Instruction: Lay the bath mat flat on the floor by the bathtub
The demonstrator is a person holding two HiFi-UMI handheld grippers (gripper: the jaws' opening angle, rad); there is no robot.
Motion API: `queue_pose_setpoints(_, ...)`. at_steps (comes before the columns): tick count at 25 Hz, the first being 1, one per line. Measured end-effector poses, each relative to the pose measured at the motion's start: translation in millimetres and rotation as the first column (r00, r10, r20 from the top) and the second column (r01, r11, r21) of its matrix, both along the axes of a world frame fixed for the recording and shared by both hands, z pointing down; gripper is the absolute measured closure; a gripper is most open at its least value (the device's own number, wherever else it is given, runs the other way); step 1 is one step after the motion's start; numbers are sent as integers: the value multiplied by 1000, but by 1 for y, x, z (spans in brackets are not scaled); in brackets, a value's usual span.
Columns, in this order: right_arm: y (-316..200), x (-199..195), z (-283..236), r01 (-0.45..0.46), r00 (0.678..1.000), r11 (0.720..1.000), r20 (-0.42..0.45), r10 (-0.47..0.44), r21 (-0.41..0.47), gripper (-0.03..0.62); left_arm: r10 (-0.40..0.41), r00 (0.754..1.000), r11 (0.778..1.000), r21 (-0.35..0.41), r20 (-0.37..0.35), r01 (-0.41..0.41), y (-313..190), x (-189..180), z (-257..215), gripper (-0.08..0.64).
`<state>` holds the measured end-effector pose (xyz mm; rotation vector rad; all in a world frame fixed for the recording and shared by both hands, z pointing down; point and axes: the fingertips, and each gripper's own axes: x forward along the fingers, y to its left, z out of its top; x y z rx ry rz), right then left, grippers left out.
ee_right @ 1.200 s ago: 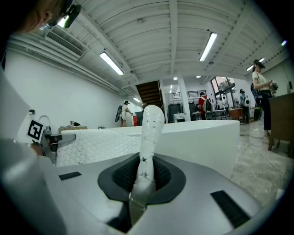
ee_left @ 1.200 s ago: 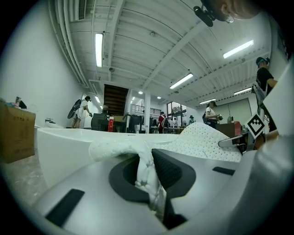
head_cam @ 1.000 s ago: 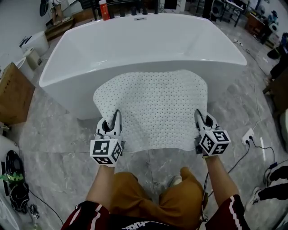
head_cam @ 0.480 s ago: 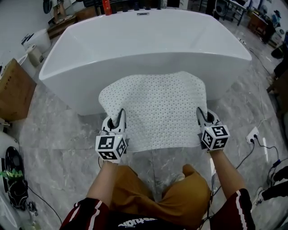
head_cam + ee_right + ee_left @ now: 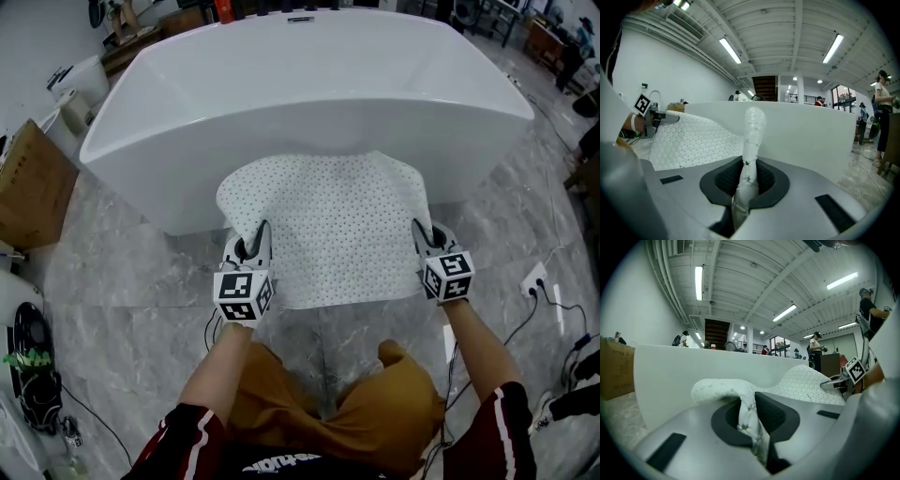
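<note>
The white dotted bath mat (image 5: 330, 225) hangs spread between my two grippers, in front of the white bathtub (image 5: 309, 84) and above the grey marble floor (image 5: 122, 291). My left gripper (image 5: 251, 246) is shut on the mat's left edge; in the left gripper view the mat (image 5: 740, 401) is pinched and folded between the jaws. My right gripper (image 5: 424, 240) is shut on the right edge, and the mat (image 5: 751, 140) stands up from those jaws. The far edge of the mat lies against the tub's outer wall.
A cardboard box (image 5: 28, 187) stands at the left of the tub. Cables and a power strip (image 5: 534, 279) lie on the floor at right. Dark gear (image 5: 33, 375) sits at lower left. The person's knees (image 5: 328, 403) are just below the mat. People stand far behind.
Both grippers have come slightly closer together and moved toward the tub with the mat still held. The mat looks a little narrower and slacker between them.
</note>
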<state>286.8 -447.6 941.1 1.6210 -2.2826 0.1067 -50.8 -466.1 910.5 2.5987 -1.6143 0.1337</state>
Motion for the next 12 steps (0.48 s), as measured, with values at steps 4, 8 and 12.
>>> queue_pose_setpoints(4, -9, 16, 31, 30, 999, 999, -31, -31, -30, 543, 0, 1000, 1000, -21, 24, 0, -10, 9, 23, 525)
queue_pose_setpoints(8, -14, 27, 69, 2, 1000, 995, 6, -2, -97, 541, 10, 998, 999, -45, 56, -7, -13, 23, 50, 525)
queue_pose_setpoints(12, -20, 32, 111, -35, 998, 987, 50, 44, -156, 541, 10, 996, 997, -82, 86, -3, -20, 38, 80, 525)
